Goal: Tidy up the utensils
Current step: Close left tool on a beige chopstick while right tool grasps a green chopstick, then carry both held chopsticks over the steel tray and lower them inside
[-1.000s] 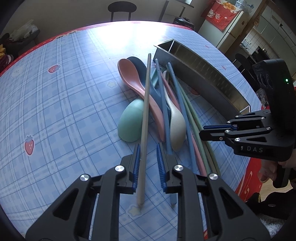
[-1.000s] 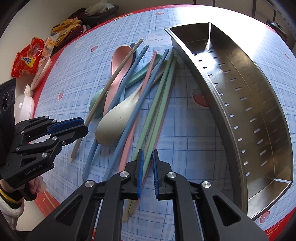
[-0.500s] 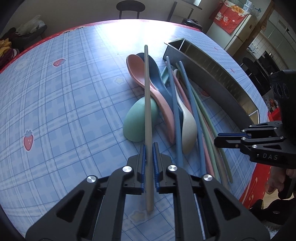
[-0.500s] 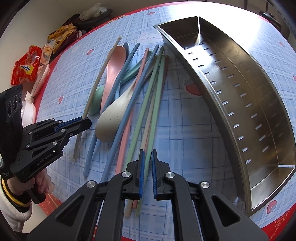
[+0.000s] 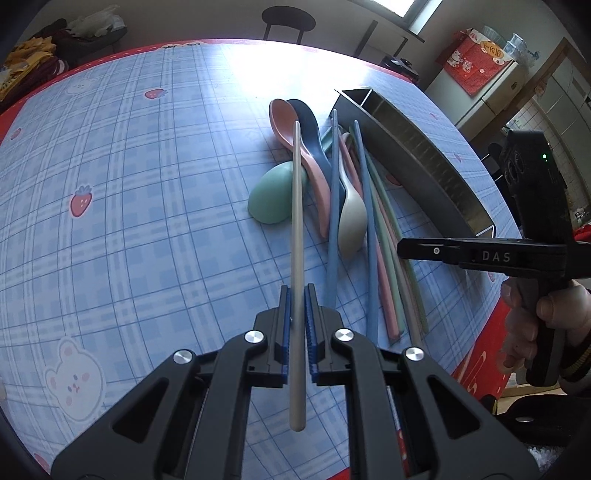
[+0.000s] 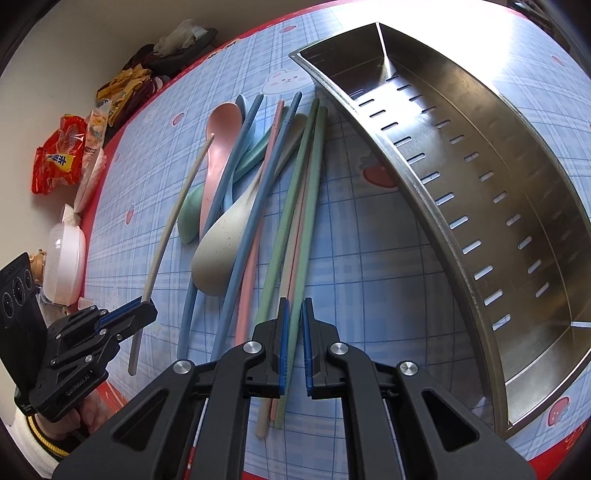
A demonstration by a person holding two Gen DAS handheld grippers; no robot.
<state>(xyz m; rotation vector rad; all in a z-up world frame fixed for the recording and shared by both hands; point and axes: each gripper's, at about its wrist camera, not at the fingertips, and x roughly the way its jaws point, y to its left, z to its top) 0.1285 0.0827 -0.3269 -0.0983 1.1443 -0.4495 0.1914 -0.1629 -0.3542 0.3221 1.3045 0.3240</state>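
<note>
My left gripper [image 5: 296,295] is shut on a beige chopstick [image 5: 297,229] and holds it lifted off the pile; this chopstick also shows in the right wrist view [image 6: 173,218]. A pile of pink, blue, green and beige spoons and chopsticks [image 5: 347,206] lies on the blue checked tablecloth. My right gripper [image 6: 294,308] is shut on a green chopstick [image 6: 301,236], whose far end rests on the pile. The steel utensil holder [image 6: 480,177] lies to the right of the pile, with nothing in it.
The table's red edge [image 5: 491,354] runs close on the right. Snack bags [image 6: 55,162] and a white lidded container [image 6: 64,258] sit beyond the table's left edge. A stool [image 5: 288,18] and a fridge stand past the far side.
My left gripper closed on the beige chopstick and raised it off the pile. My right gripper stayed shut on the green chopstick and shifted slightly.
</note>
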